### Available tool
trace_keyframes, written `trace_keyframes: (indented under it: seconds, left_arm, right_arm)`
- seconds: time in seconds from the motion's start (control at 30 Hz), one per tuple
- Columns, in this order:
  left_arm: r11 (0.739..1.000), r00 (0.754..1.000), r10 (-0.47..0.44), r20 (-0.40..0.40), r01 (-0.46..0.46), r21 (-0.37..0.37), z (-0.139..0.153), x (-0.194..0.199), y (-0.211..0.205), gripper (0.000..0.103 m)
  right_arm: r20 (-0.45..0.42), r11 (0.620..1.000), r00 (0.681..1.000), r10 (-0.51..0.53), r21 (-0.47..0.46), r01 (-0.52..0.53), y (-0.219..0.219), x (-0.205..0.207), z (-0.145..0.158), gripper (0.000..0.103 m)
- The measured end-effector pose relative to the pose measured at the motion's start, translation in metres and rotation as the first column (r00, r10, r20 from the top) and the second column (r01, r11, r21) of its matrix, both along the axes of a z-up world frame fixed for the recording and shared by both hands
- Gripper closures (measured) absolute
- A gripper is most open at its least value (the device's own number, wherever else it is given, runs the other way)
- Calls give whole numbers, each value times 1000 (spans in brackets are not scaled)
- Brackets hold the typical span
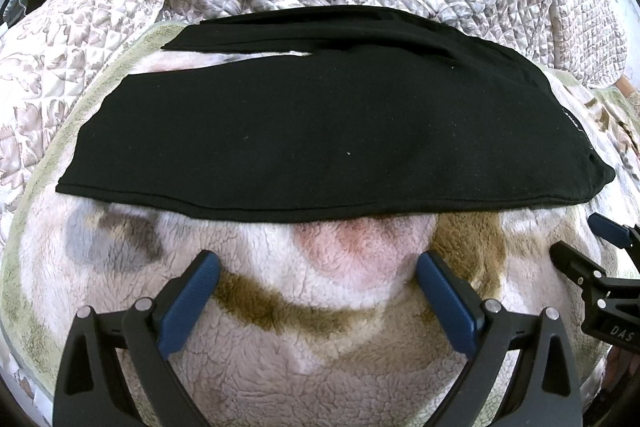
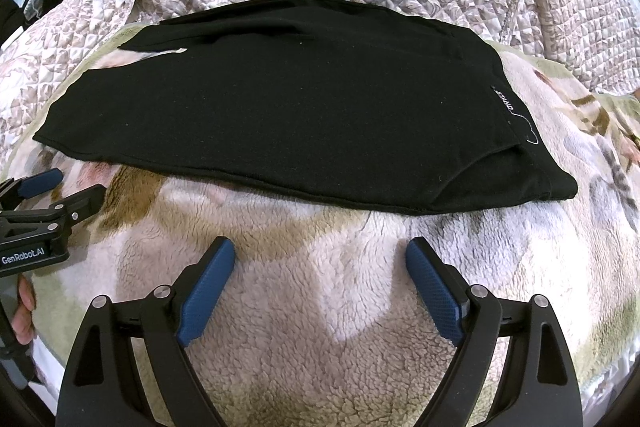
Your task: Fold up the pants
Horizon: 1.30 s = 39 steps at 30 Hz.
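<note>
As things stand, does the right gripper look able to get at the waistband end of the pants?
Probably yes. The right gripper is open, and only bare fleece blanket lies between it and the black pants.

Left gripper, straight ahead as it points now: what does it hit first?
Probably the near hem of the black pants. The left gripper is open over the fleece blanket; nothing else lies between, though its height above the blanket is unclear.

"GenRobot.AI" on the left gripper (image 2: 60, 193); "DAS" on the right gripper (image 1: 584, 247).
</note>
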<state>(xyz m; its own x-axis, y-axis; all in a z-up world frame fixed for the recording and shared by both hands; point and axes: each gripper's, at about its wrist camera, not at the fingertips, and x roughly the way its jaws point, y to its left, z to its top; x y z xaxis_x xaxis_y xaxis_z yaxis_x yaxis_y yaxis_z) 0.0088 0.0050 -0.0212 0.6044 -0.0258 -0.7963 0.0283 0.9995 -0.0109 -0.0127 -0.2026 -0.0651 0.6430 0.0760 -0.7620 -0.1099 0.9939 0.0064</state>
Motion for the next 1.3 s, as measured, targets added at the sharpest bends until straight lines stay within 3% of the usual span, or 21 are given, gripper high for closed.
trace_keyframes:
  seconds: [1.3]
  left_arm:
    - [1000, 1000, 0, -1, 0, -2, -2, -1, 4, 2]
  right_arm:
    - [0, 1000, 1000, 0, -9, 0, 2, 1, 0, 14]
